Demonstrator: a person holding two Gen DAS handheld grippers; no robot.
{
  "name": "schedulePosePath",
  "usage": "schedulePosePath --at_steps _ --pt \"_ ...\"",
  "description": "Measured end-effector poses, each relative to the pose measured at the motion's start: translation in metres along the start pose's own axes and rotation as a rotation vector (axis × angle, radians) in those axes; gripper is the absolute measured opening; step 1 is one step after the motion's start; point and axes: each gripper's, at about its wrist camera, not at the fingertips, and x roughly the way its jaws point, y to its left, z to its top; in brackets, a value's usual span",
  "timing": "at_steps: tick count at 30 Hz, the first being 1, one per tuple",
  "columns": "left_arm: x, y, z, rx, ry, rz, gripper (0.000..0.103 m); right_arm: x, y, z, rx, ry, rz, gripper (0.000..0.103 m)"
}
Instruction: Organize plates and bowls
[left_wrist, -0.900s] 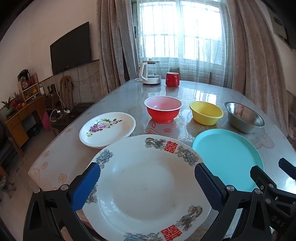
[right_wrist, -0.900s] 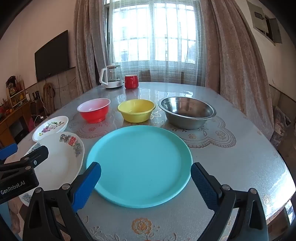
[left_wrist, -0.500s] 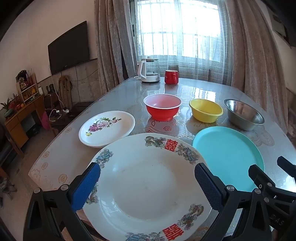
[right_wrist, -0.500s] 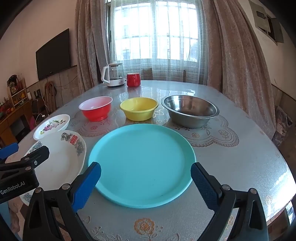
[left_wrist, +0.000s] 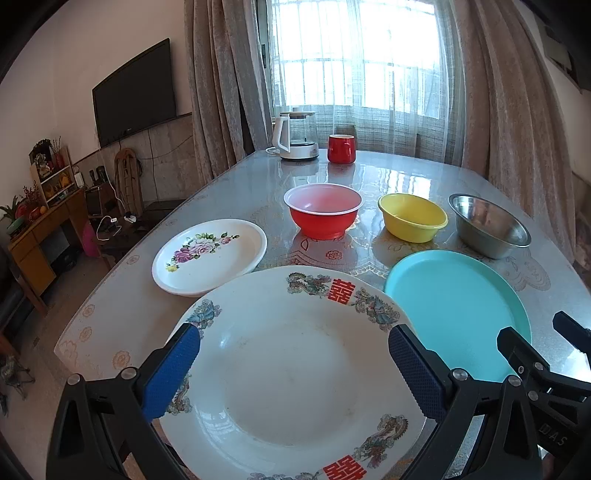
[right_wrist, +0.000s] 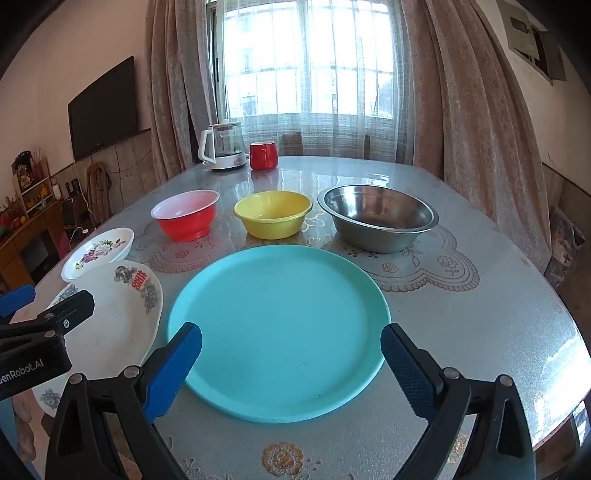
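Note:
Under my left gripper (left_wrist: 295, 369) lies a large white plate (left_wrist: 295, 369) with red characters and dragon motifs; the jaws stand open above it, holding nothing. My right gripper (right_wrist: 291, 362) hovers open over a turquoise plate (right_wrist: 280, 325). A small white plate with flowers (left_wrist: 210, 254) lies at the left. Behind the plates stand a red bowl (left_wrist: 323, 210), a yellow bowl (left_wrist: 412, 218) and a steel bowl (left_wrist: 487, 230) in a row. The right wrist view shows the same row: red bowl (right_wrist: 184, 218), yellow bowl (right_wrist: 273, 218), steel bowl (right_wrist: 376, 218).
A white kettle (left_wrist: 295, 138) and a red mug (left_wrist: 341, 147) stand at the table's far end by the curtained window. The table (right_wrist: 461, 314) has a glossy patterned top; its near edge runs just below the grippers. A TV and shelves line the left wall.
Both grippers have drifted slightly, and the scene sits a little lower in the views. Jaws stay wide and no dish has moved.

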Motion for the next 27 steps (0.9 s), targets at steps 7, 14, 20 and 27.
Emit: schedulePosePath --at_steps 7,14,20,27 --pt "0.001 -0.001 0.000 0.004 0.006 0.003 0.103 0.002 -0.002 0.000 0.016 0.026 0.014 0.099" --pt "0.000 -0.003 0.003 0.015 0.000 0.001 0.103 0.003 -0.006 0.000 0.012 -0.006 0.001 0.099" --pt "0.001 -0.006 0.007 0.024 -0.005 -0.003 0.103 0.005 -0.012 0.002 0.039 0.000 0.007 0.099" --pt "0.004 -0.009 0.012 0.030 0.003 -0.015 0.103 0.008 -0.020 0.003 0.060 0.000 0.005 0.099"
